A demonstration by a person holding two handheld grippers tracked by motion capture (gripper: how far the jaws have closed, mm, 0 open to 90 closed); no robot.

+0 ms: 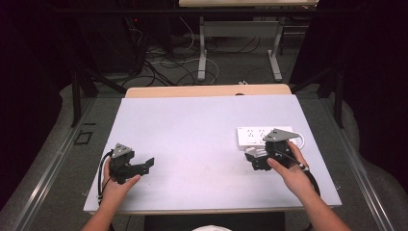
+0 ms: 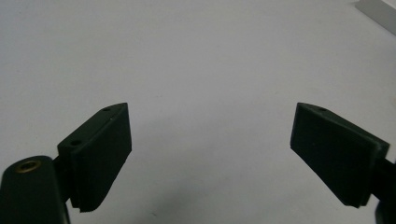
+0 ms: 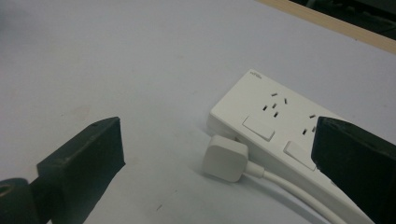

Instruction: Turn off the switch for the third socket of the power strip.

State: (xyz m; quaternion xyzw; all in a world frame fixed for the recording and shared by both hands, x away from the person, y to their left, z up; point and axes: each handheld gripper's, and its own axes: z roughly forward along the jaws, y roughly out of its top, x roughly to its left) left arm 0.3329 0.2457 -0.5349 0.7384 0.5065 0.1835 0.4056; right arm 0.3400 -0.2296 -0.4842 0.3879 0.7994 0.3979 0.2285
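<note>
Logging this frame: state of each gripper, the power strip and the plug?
left gripper: open, holds nothing, over bare table
right gripper: open, jaws either side of the plug, not closed on it
power strip: flat on table, visible sockets vacant
plug: unplugged, lying beside the strip, cable attached

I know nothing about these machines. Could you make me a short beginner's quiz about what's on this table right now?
1. True or false: the right gripper is shut on the white plug.
2. What does the plug lie beside? A) a mug B) a white power strip C) a book
3. What lies between the left gripper's jaws?

Key: 1. False, its jaws stand open, apart from the plug. 2. B. 3. Nothing but bare table.
</note>
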